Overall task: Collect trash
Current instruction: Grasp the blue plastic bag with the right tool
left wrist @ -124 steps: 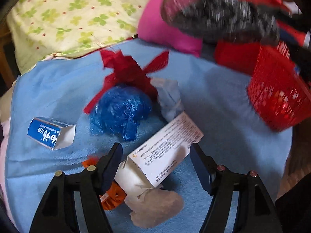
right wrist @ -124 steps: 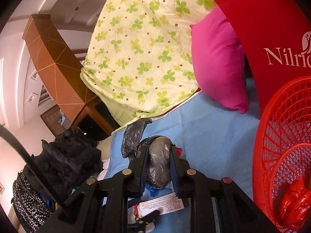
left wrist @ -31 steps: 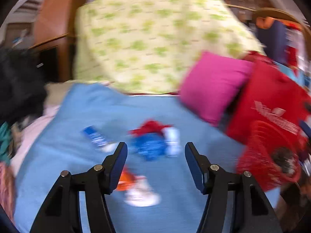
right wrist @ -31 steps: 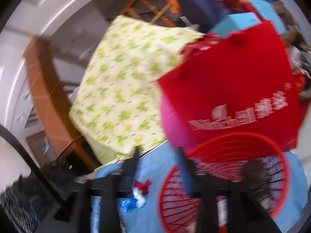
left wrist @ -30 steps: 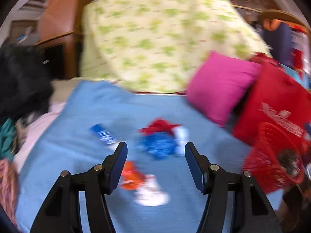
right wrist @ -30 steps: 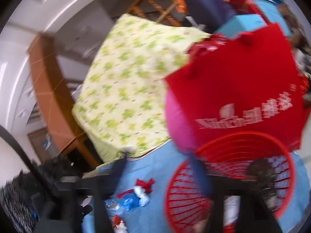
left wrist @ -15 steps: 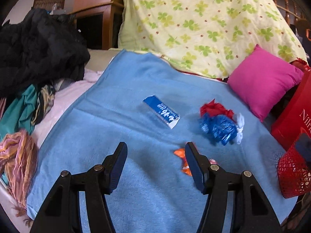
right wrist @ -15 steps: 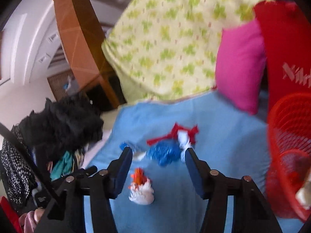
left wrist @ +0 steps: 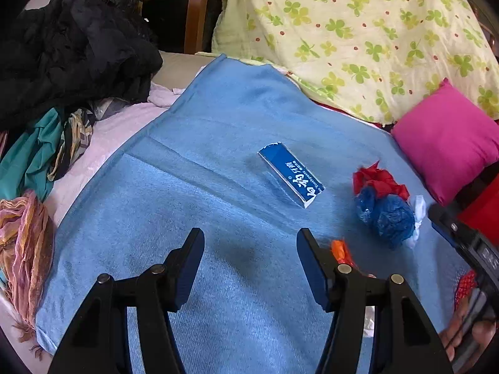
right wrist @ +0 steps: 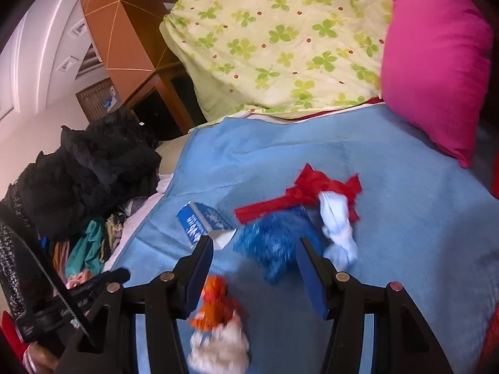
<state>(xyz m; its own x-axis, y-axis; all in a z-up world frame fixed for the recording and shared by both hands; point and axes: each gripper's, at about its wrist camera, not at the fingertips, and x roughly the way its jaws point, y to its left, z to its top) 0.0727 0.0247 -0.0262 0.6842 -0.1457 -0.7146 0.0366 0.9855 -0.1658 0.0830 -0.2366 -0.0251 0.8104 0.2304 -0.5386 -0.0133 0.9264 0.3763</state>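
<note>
Bedding: a clover-print quilt (left wrist: 358, 21) is heaped at the far end, with a pink cushion (left wrist: 446, 143) leaning at its right side.
Blanket: a blue blanket (left wrist: 193, 187) covers the middle of the bed, and all the loose trash lies on it.
Clothes: a black pile (left wrist: 62, 50) with teal and striped garments sits off the blanket's left edge.
Left gripper (left wrist: 249, 258): fingers spread, nothing between them, hanging over bare blanket near its front.
Right gripper (right wrist: 254, 268): fingers spread and pinching nothing; in its own view the blue bag shows in the gap between the tips, unpressed.
Basket: only a sliver of red mesh basket (left wrist: 464, 283) shows at the right edge of the left view, beside the person's hand (left wrist: 467, 336).
Blue bag (right wrist: 274, 240): crumpled plastic, touching the red ribbon (right wrist: 312, 187) and the white wad (right wrist: 336, 227).
Toothpaste box (left wrist: 290, 174): blue carton lying flat, just left of that cluster.
Orange scrap (right wrist: 215, 305): nearest the right gripper, resting against a white crumpled piece (right wrist: 221, 349).
</note>
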